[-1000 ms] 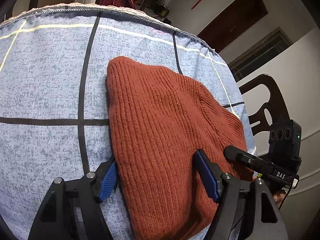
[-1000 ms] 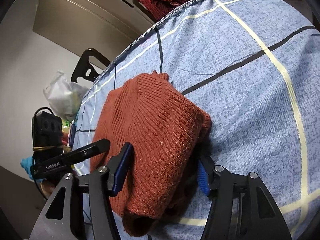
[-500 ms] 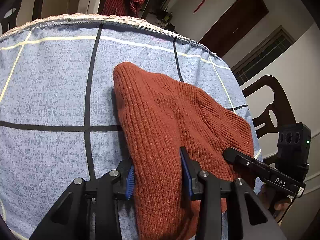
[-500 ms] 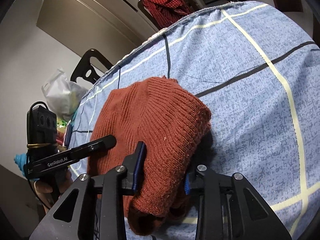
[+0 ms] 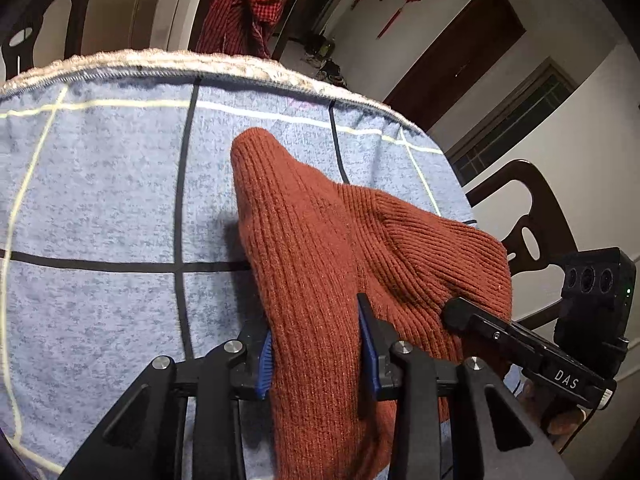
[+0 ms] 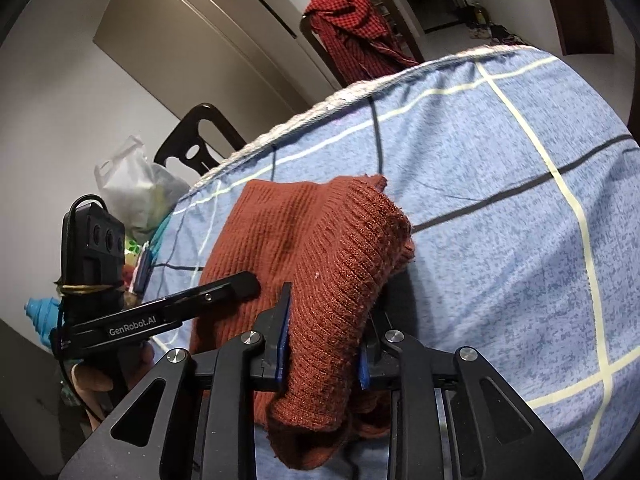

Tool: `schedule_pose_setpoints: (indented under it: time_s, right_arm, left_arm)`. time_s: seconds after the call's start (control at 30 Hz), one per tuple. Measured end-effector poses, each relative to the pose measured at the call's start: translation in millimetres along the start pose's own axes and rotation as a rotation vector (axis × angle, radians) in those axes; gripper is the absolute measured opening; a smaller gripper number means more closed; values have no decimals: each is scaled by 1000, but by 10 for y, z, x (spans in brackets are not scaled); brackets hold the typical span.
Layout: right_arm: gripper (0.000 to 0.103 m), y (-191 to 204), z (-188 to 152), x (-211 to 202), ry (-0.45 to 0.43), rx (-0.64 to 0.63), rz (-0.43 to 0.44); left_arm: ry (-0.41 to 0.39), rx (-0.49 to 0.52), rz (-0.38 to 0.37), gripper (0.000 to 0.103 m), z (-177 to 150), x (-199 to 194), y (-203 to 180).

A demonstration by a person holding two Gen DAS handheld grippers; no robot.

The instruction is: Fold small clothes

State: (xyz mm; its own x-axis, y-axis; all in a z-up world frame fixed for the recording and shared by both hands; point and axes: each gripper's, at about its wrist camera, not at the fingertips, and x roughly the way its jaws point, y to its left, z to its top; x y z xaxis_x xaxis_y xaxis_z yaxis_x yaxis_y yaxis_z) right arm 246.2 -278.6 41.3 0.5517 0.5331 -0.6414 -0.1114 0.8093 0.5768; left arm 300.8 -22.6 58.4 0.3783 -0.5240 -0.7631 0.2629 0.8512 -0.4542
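Note:
A rust-red ribbed knit garment lies on a table covered by a blue checked cloth. My left gripper has its jaws closing, and its blue pads press a bunched fold at the garment's near left edge. In the right wrist view the same garment rises as a hump. My right gripper is closing too, pads pressed on the ribbed hem at the near right corner. Both held edges are raised off the cloth. The garment's underside is hidden.
A red checked cloth hangs over a chair beyond the table's far edge. A dark wooden chair stands at the right side. Another chair and a white plastic bag are at the left. A hand holds each gripper.
Both grippers' jaws have closed from wide apart onto the knit garment. Both have risen, pulling the garment's near edge up off the cloth into a ridge.

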Motion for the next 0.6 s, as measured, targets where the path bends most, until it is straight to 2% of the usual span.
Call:
schedule_pose_setpoints:
  time_s: [0.37,0.6]
  right_arm:
    - [25,466,-19,84,-9,-27,51]
    - [25,787,-27,318,5,-39,98]
  left_arm:
    - [-39,-38,-6,37,19,-439,337]
    - [-65,-59,30,37,21,-680,641]
